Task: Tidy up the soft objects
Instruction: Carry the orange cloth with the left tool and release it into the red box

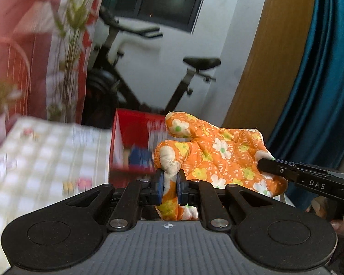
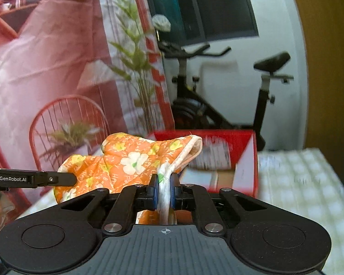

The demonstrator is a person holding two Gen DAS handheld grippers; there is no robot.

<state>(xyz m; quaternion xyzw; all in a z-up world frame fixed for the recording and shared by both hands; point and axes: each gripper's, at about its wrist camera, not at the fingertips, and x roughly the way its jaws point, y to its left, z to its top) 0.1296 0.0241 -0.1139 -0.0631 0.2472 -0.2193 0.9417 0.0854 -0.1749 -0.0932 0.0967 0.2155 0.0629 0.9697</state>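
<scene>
An orange oven mitt (image 1: 220,153) with white and yellow flowers hangs in the air between both grippers. My left gripper (image 1: 170,180) is shut on the mitt's finger end, its blue pads pinching the fabric. In the right wrist view the same oven mitt (image 2: 128,160) spreads to the left, and my right gripper (image 2: 164,183) is shut on its white-lined cuff edge. The right gripper's finger (image 1: 277,167) shows at the mitt's right side in the left wrist view. The left gripper's finger (image 2: 57,179) shows at the mitt's left side in the right wrist view.
A red open box (image 2: 245,151) with items inside stands just beyond the mitt, on a checked tablecloth (image 2: 305,183). The box (image 1: 130,137) and the cloth (image 1: 45,160) lie left of the mitt in the left wrist view. An exercise bike (image 2: 217,96), a pink printed backdrop (image 2: 45,68) and a teal curtain (image 1: 321,80) stand behind.
</scene>
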